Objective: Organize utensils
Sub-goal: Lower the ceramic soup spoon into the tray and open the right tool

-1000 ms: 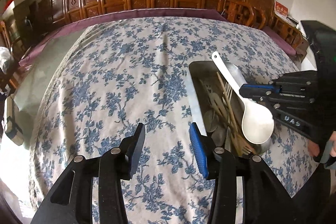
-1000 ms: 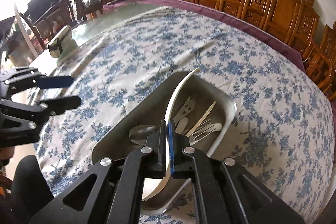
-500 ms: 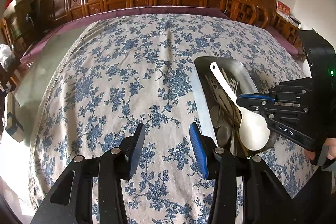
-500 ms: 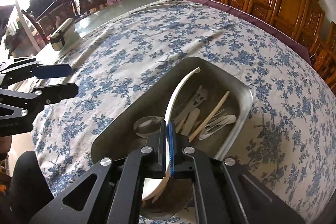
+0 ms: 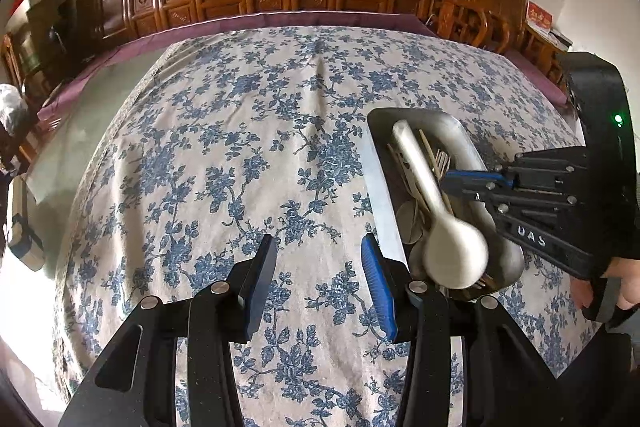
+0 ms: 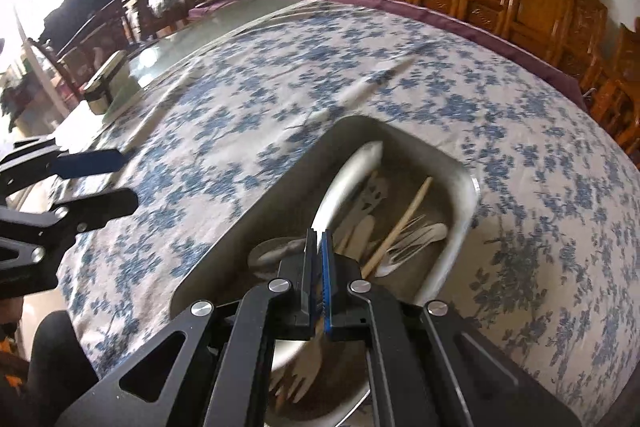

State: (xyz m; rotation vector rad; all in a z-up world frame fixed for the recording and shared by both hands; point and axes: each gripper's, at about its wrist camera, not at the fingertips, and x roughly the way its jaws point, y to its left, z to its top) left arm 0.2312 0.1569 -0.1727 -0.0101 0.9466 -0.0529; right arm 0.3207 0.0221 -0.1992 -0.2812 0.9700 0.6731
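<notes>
The white ladle is being pinched by the right gripper and lowered deeper into the metal tray than a second ago; the left gripper is being held spread, empty.

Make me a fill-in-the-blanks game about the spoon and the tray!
The right gripper is shut on a white ____.
The spoon is over a metal ____.
The left gripper holds ____.
The tray sits on a cloth with blue ____.

Missing words: spoon; tray; nothing; flowers

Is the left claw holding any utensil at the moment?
No, the left claw stands open over the flowered tablecloth with nothing between its fingers.
</notes>
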